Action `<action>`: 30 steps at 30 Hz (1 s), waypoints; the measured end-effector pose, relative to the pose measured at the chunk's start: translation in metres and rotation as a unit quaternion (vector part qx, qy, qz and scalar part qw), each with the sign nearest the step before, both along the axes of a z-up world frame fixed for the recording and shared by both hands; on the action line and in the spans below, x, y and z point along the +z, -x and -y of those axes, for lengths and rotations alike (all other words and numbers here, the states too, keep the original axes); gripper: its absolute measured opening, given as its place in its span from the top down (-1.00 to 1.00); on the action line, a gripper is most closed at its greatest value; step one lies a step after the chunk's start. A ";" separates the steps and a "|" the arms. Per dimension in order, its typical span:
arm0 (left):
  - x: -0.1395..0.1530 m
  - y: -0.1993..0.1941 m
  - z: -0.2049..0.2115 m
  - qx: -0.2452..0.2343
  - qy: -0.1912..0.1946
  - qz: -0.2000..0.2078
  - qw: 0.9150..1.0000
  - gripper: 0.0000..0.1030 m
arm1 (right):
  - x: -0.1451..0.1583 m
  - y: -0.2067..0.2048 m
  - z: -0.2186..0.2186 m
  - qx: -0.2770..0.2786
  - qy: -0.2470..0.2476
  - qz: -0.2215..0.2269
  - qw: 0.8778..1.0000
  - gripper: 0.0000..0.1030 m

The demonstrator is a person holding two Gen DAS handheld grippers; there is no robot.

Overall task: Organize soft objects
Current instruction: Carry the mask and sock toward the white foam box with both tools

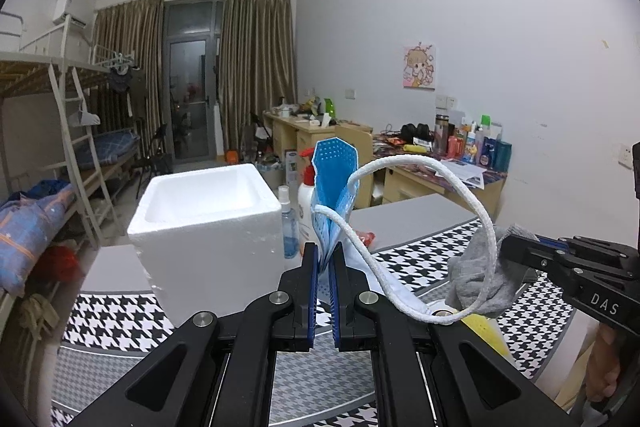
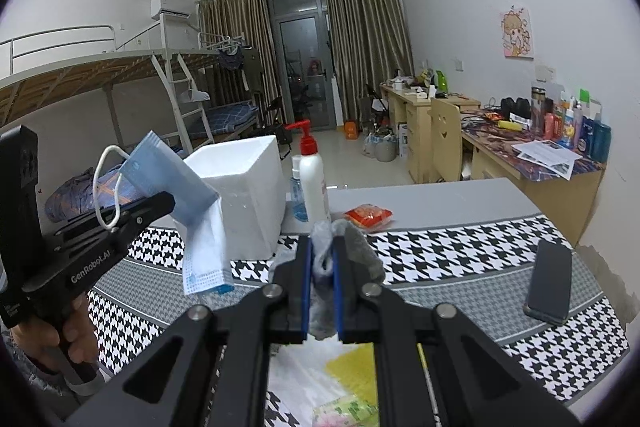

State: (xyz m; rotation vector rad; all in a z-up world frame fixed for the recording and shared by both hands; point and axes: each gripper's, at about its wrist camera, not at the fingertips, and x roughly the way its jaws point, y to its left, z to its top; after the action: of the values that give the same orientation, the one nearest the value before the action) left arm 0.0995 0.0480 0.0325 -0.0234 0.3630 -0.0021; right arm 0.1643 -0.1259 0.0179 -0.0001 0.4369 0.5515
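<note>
Left tool (image 1: 324,255) clamps blue mask (image 1: 334,183), right tool (image 2: 322,259) clamps grey sock (image 2: 352,243); foam box (image 1: 208,223) interior looks bare.

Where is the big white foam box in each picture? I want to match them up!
Left wrist view: the white foam box stands left of centre, just left of the left gripper that pinches the blue face mask.
Right wrist view: the box is left of centre, behind the hanging mask.
Shared landmark: the white pump bottle with the red top stands just right of the box in both.
</note>
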 end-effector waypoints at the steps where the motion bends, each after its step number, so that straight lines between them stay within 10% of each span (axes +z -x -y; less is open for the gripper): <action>1: 0.002 0.000 -0.001 0.003 -0.001 0.001 1.000 0.89 | 0.001 -0.001 -0.002 0.002 0.001 0.001 1.000 0.76; 30: 0.053 -0.025 -0.029 0.047 -0.037 0.038 0.997 0.89 | 0.052 -0.021 -0.053 0.028 0.021 0.046 0.998 0.76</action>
State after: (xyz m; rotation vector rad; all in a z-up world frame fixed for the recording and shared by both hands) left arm 0.1242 0.0766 0.0856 0.0329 0.2856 0.1036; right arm 0.1851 -0.0728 0.0696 -0.0766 0.3600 0.5943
